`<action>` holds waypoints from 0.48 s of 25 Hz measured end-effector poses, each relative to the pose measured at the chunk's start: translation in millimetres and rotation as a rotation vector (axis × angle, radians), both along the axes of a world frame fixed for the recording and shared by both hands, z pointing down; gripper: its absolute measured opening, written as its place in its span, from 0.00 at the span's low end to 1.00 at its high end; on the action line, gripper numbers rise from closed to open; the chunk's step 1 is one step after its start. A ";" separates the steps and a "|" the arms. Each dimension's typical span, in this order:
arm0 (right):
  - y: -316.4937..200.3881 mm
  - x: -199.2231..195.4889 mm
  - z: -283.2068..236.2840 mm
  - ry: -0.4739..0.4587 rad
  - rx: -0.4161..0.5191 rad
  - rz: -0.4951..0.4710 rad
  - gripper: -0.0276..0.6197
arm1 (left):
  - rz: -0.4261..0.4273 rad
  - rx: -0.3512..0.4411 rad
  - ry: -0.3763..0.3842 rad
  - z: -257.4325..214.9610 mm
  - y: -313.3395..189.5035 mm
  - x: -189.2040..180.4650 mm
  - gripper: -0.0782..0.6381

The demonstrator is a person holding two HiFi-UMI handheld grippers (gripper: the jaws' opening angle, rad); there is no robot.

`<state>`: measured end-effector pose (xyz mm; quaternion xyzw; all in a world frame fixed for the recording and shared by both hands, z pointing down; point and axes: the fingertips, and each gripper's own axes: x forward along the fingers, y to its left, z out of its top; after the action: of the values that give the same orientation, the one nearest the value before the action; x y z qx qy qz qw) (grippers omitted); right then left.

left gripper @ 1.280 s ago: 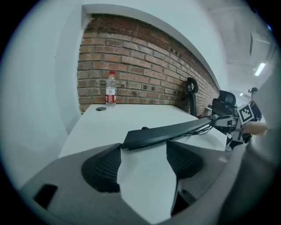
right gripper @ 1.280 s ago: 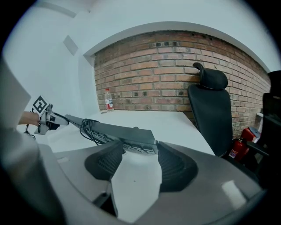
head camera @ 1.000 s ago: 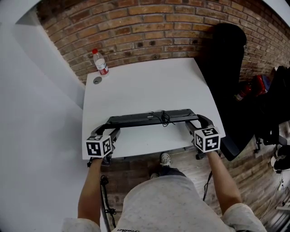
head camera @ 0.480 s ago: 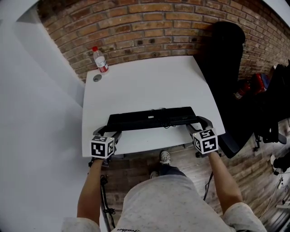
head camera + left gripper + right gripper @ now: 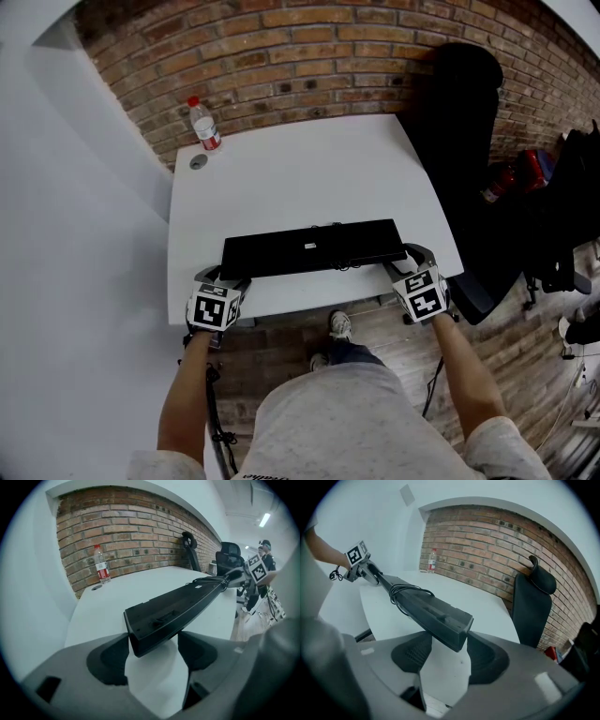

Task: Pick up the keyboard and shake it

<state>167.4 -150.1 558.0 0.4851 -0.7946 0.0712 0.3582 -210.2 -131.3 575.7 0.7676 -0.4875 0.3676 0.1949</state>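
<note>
The black keyboard (image 5: 309, 248) hangs above the front edge of the white table (image 5: 300, 178), its flat dark underside turned up toward the head view. Its cable (image 5: 339, 261) is bunched at the middle. My left gripper (image 5: 220, 275) is shut on the keyboard's left end. In the left gripper view that end (image 5: 159, 620) sits between the pads of the left gripper (image 5: 152, 648). My right gripper (image 5: 409, 256) holds the right end, its jaws closing a little on it. The right gripper view shows that end (image 5: 440, 618) pressed between the pads of the right gripper (image 5: 449, 651).
A water bottle (image 5: 202, 125) with a red cap stands at the table's far left corner by the brick wall, next to a round grommet (image 5: 198, 161). A black chair (image 5: 459, 141) stands right of the table. Dark bags (image 5: 562, 206) lie on the floor further right.
The keyboard has turned from edge-on to flat, its broad underside now facing up. Both grippers have rolled with it and drawn slightly nearer the table's front edge.
</note>
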 end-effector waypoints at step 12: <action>8.0 4.7 17.6 0.134 -0.073 -0.069 0.42 | 0.038 -0.070 -0.021 15.8 12.4 1.4 0.56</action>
<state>172.1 -142.1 575.6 0.4479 -0.7818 0.0551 0.4303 -208.8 -119.0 591.4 0.7655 -0.4617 0.3962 0.2094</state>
